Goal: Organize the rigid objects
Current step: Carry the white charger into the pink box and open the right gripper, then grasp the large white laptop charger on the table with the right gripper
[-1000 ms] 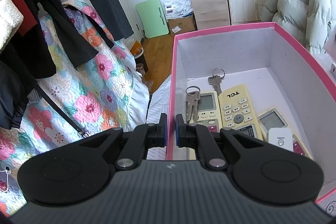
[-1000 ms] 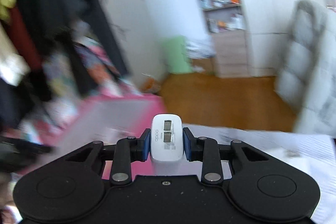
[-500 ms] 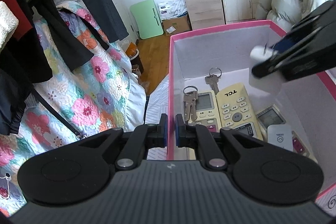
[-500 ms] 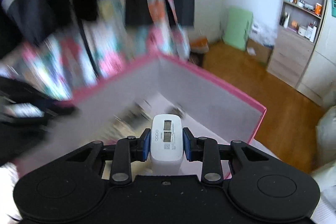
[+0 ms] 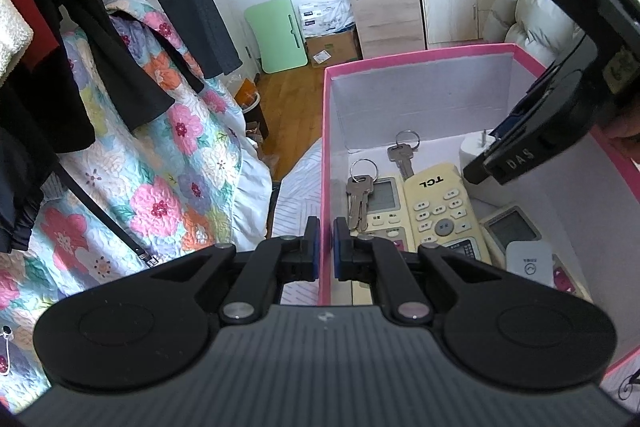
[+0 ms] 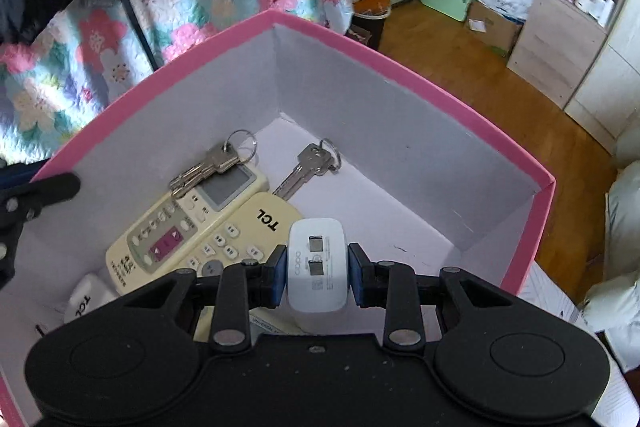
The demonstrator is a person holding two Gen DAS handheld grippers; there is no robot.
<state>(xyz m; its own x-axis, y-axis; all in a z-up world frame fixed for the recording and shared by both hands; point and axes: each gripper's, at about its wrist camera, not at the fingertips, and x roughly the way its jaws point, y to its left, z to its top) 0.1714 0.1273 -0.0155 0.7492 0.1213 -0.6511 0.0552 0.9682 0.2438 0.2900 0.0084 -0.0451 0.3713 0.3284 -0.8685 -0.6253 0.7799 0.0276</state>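
The right gripper (image 6: 317, 277) pinches a white plastic charger block (image 6: 317, 265) inside the pink-rimmed cardboard box (image 6: 404, 63), whose left wall the pressed-together left gripper (image 5: 324, 250) clamps.

the left gripper (image 5: 323, 247) points downward, its jaws pinched nearly together with only a sliver between the blue pads. the right gripper (image 6: 318, 269) tilts steeply down, its jaws clamped partway apart.

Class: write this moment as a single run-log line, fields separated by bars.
left gripper: shut on pink box wall | right gripper: holds white charger inside box | contents: remotes, keys
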